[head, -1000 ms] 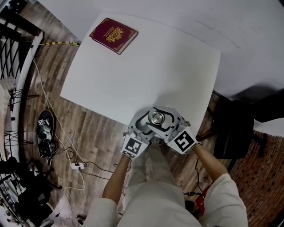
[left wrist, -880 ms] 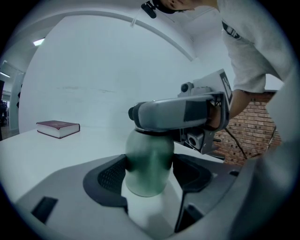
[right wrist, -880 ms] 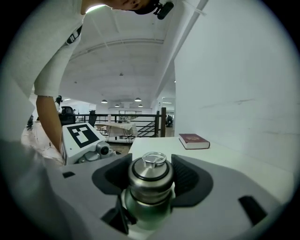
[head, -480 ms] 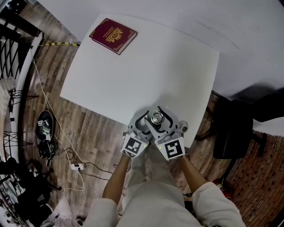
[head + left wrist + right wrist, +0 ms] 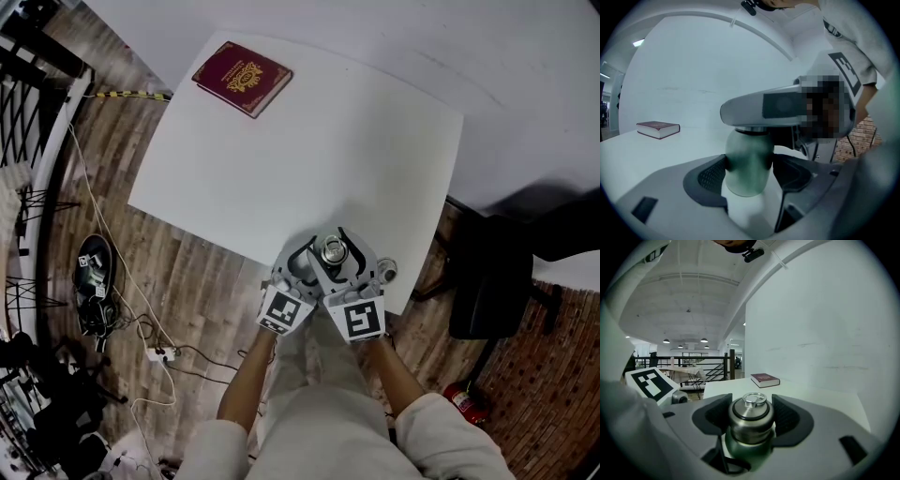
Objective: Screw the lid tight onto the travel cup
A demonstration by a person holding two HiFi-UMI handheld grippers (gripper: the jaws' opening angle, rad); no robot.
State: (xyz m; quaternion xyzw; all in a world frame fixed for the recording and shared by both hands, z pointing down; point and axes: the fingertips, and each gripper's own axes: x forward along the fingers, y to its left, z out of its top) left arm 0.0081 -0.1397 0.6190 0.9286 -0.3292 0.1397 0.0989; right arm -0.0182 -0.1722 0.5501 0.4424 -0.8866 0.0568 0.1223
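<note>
1. Far to your left, on the wood floor, a white power strip lies among loose cables.
2. The white table takes up the middle of the head view. A dark red book lies flat on its far left corner, well apart from everything else.
3. Your left gripper is at the near edge of the table. Its marker cube faces up at you.
4. In the left gripper view, its two dark pads are clamped on the green body of the travel cup, one on each side and both touching it.
5. The travel cup stands upright at the near edge of the table, directly in front of you, with both tools wrapped around it.
6. The steel lid sits on top of the cup, with a small ring standing up from its centre.
7. Your right gripper comes in above the left one. Its jaws are closed on the lid, with one ribbed pad pressed to each side of the steel.
8. The right gripper's marker cube is just beside the left one, nearly touching it.
9. Right of the table stands a black chair. Below it in the head view, a red fire extinguisher is on the floor.
</note>
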